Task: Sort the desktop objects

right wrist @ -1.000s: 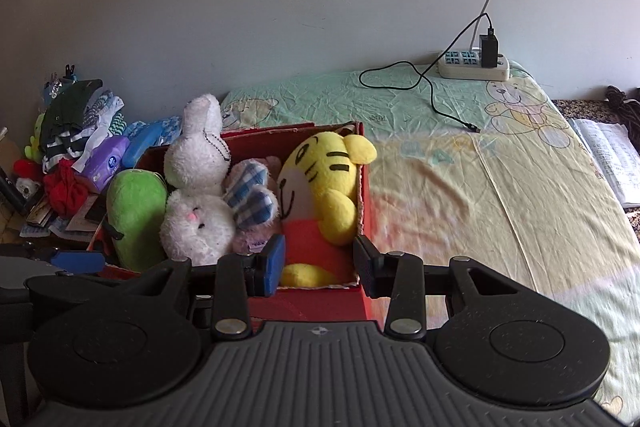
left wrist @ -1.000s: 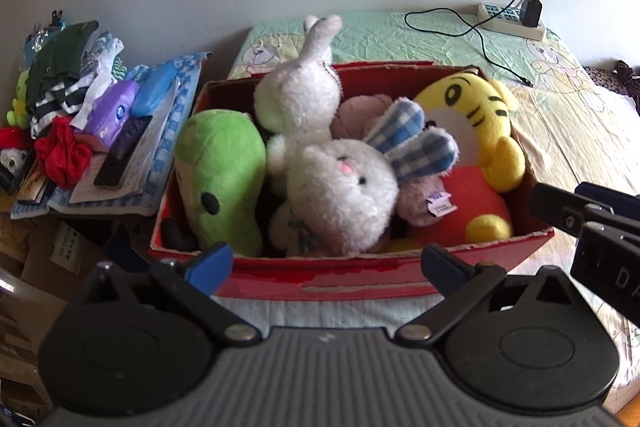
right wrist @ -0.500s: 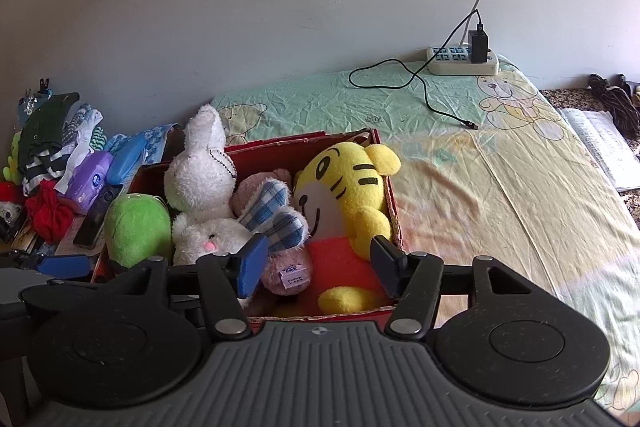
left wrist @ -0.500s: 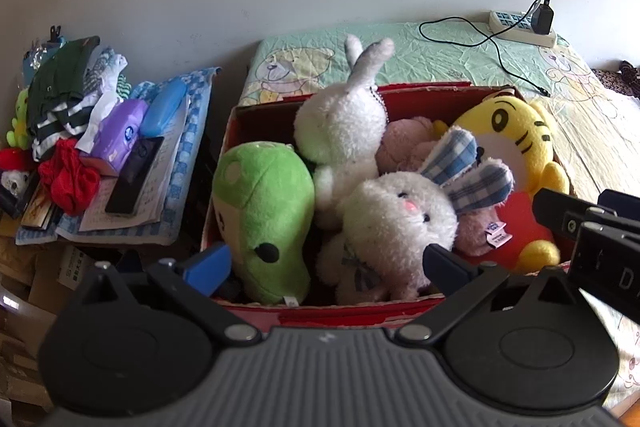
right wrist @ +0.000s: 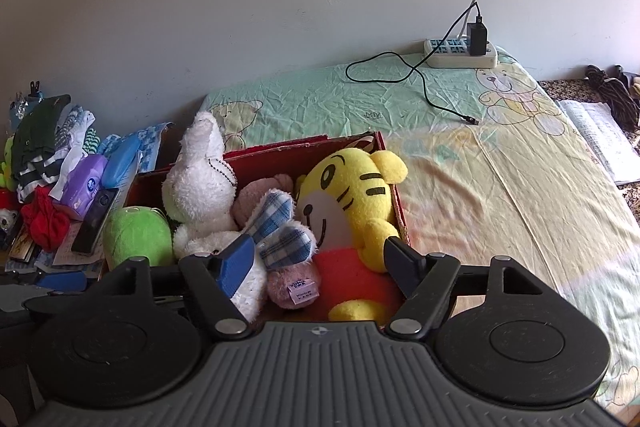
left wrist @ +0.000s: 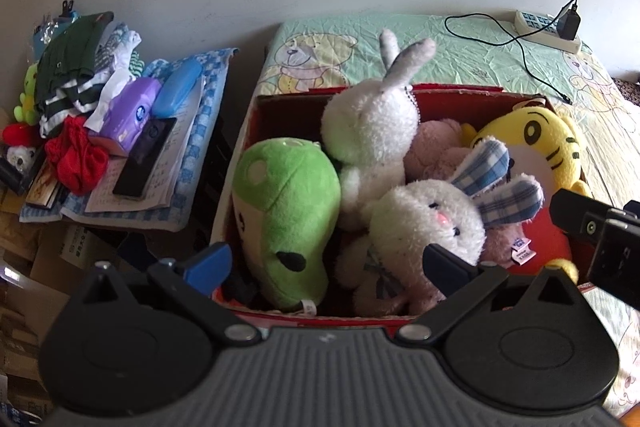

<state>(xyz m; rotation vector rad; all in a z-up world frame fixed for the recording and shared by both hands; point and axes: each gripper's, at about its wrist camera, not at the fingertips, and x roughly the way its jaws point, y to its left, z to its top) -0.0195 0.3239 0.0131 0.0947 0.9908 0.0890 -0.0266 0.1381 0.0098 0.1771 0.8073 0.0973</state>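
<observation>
Spreading across the right of both views: a wrinkled green-and-yellow bedsheet printed with cartoon bears (right wrist: 460, 195), bearing a red cardboard box (left wrist: 460, 95) crammed with soft toys. Inside, from left: a green plush with black eye patches (left wrist: 284, 203), lying nose-down toward the near wall; a white long-eared plush rabbit (left wrist: 372, 131), standing tallest; a smaller white rabbit with blue checked ears (left wrist: 432, 223) in front; a yellow striped plush tiger in red (right wrist: 344, 195) against the right wall. Hovering over the near rim, the left gripper (left wrist: 326, 261), jaws wide and empty, bracketing the green plush and the small rabbit. Beside it, the right gripper (right wrist: 320, 257), likewise spread with nothing held, facing the tiger. Probably light, squashy and non-slip, all of them; best pinched on a firm bulge such as a head or torso, not a floppy ear. Left of the box, clutter on a blue checked cloth (left wrist: 208, 99).
</observation>
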